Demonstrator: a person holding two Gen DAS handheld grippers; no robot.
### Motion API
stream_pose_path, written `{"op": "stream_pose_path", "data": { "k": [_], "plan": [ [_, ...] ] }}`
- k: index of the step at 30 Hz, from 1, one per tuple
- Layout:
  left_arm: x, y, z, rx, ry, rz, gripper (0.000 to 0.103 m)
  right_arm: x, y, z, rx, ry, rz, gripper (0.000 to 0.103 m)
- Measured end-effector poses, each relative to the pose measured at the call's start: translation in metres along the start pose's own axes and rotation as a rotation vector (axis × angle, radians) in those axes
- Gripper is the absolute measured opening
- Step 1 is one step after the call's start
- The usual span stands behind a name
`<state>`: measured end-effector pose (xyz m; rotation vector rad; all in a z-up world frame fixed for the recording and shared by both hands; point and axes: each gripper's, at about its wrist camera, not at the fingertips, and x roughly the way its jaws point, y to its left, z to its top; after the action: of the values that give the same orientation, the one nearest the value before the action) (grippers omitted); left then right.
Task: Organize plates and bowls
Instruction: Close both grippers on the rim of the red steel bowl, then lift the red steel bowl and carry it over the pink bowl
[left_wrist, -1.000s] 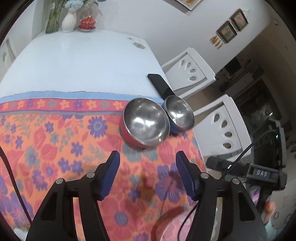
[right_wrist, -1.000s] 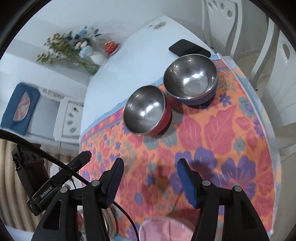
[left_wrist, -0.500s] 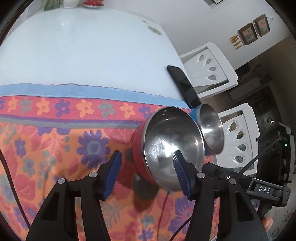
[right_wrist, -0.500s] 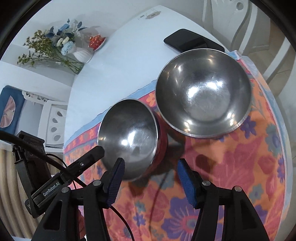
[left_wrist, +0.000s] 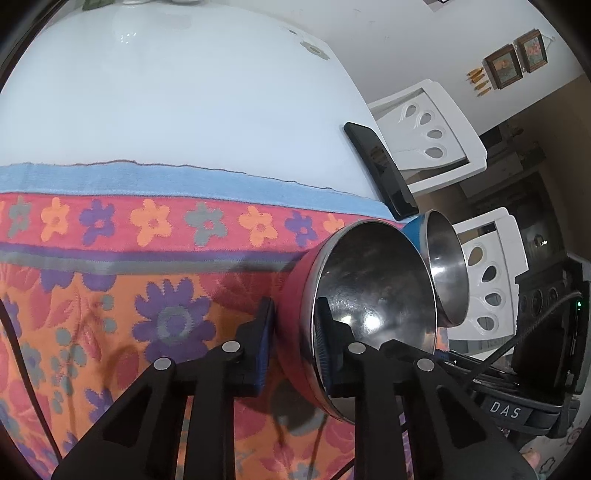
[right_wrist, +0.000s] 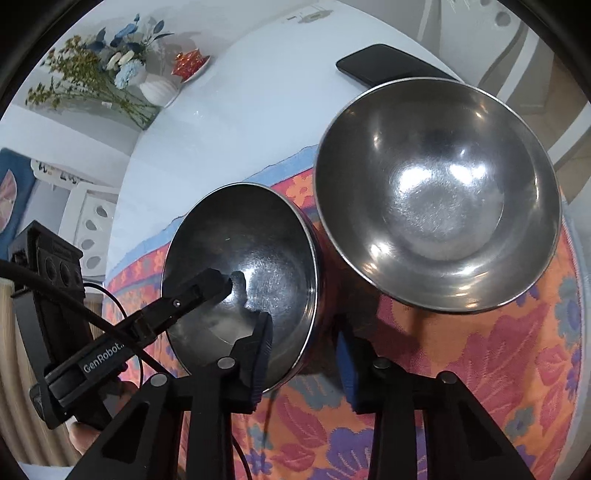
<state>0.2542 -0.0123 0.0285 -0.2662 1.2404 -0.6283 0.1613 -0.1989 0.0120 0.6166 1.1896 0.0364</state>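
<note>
The white surface (left_wrist: 192, 96) carries a flowered cloth (left_wrist: 110, 280) with a blue border, laid over its near part and reaching its right edge. On the cloth, close to that right edge, stand two steel bowls side by side: a red bowl (left_wrist: 369, 306) and, just beyond it toward the edge, a blue bowl (right_wrist: 439, 192) (whether their rims touch cannot be told). A black phone (left_wrist: 380, 170) lies on the bare surface at the right edge, just behind the blue bowl, and a white vase (right_wrist: 159, 88) of flowers stands at the far end with a small red dish (right_wrist: 190, 61) beside it. White chairs (left_wrist: 432, 133) stand off the right edge. The left tool (left_wrist: 291, 343) is clenched on the near wall of the red bowl, one finger outside and one inside, its jaws having just closed. The right tool (right_wrist: 306, 350) straddles the same bowl's rim from the other side, its jaws having just been closing too, left finger inside and right finger outside; whether its pads press the wall cannot be told.
</note>
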Motion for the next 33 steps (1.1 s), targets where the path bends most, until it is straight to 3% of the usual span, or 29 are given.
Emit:
{"op": "stream_pose_path", "data": {
  "k": [6, 12, 22, 33],
  "plan": [
    [-0.024, -0.010, -0.010, 0.029, -0.036, 0.012, 0.019, -0.021, 0.011, -0.009, -0.036, -0.035, 0.002, 0.033],
    [-0.071, -0.028, -0.025, 0.064, -0.112, 0.022, 0.019, -0.059, 0.032, -0.026, -0.078, -0.081, 0.023, 0.033],
    [-0.158, -0.046, -0.069, 0.076, -0.234, 0.001, 0.019, -0.123, 0.073, -0.083, -0.149, -0.152, 0.070, 0.033],
    [-0.193, -0.070, -0.139, 0.147, -0.206, -0.018, 0.019, -0.166, 0.080, -0.165, -0.121, -0.185, 0.058, 0.033]
  ]
}}
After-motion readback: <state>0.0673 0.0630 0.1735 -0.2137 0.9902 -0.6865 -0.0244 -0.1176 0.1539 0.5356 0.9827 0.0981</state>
